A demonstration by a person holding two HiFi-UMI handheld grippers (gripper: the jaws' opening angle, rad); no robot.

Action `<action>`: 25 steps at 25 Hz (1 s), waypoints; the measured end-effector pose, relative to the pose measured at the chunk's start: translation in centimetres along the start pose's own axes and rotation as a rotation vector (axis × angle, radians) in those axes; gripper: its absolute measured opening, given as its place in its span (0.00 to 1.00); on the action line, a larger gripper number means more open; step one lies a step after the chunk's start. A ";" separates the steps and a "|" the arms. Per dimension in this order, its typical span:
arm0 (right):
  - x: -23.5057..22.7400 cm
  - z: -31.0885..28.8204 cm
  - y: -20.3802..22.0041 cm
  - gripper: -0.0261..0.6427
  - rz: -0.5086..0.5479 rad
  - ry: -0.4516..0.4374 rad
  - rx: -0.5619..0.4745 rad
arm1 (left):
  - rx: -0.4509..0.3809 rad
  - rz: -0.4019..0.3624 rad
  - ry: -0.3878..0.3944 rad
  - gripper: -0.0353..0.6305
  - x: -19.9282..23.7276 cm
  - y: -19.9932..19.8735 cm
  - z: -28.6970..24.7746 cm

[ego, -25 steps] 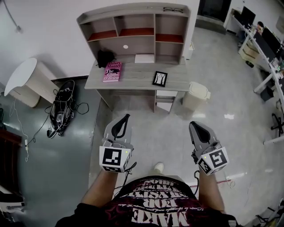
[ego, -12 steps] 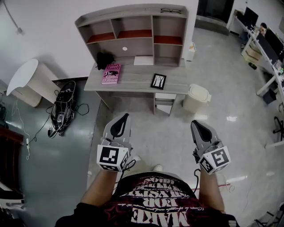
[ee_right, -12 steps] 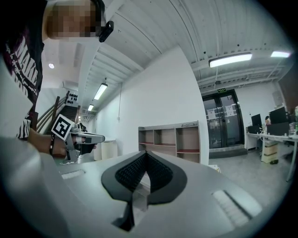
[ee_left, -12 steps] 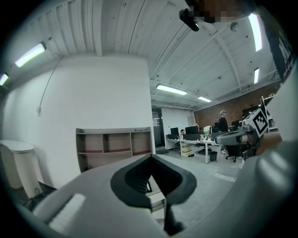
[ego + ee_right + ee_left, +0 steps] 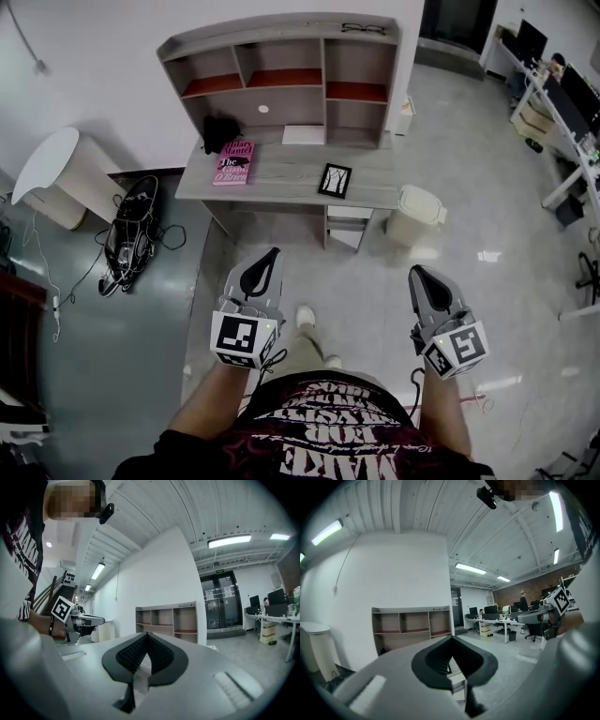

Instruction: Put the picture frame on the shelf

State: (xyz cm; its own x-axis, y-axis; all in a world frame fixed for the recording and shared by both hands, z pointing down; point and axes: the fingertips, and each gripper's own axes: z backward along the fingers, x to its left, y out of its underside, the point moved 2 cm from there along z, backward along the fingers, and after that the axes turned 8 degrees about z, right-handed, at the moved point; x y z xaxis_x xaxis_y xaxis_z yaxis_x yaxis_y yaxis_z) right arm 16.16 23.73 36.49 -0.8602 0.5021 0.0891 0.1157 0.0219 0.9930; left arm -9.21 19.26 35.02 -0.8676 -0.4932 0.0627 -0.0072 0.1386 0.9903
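Note:
The picture frame (image 5: 336, 180), black with a white print, lies at the right of the grey desk (image 5: 291, 178). Behind it rises the grey shelf unit (image 5: 281, 70) with open compartments, also seen in the left gripper view (image 5: 412, 625) and the right gripper view (image 5: 166, 623). My left gripper (image 5: 273, 253) and right gripper (image 5: 414, 270) hover over the floor well short of the desk. Both are shut with nothing in them, their jaws meeting at the tips (image 5: 451, 638) (image 5: 146, 633).
A pink book (image 5: 234, 162), a black object (image 5: 221, 131) and a white box (image 5: 303, 135) also sit on the desk. A white bin (image 5: 415, 214) stands at its right. A black bag with cables (image 5: 129, 234) and a white side table (image 5: 42, 164) are at left.
The person has stepped forward, one foot now showing between the grippers. Both grippers stay shut and level, and the desk sits slightly lower in the view.

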 end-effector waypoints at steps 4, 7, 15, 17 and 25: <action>-0.2 -1.1 0.7 0.08 -0.001 -0.002 0.020 | 0.004 0.003 0.019 0.05 0.3 0.4 -1.3; -0.3 -2.4 0.8 0.08 0.001 -0.012 0.028 | 0.010 0.010 0.023 0.05 1.1 0.5 -2.3; -1.1 -6.5 0.0 0.08 0.020 -0.037 0.029 | 0.000 0.022 0.018 0.05 3.8 0.1 -5.1; -1.3 -7.8 0.0 0.08 0.022 -0.046 0.031 | 0.003 0.027 0.013 0.05 4.8 0.0 -5.9; -2.6 -12.4 0.6 0.08 0.002 -0.062 0.051 | 0.035 0.043 0.019 0.05 7.3 0.5 -9.6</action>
State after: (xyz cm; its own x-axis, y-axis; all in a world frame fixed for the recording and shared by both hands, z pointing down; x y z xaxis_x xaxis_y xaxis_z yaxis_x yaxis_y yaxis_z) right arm 12.36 11.72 37.75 -0.8275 0.5551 0.0848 0.1443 0.0643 0.9875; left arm -10.81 7.46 37.19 -0.8580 -0.5023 0.1075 0.0121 0.1895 0.9818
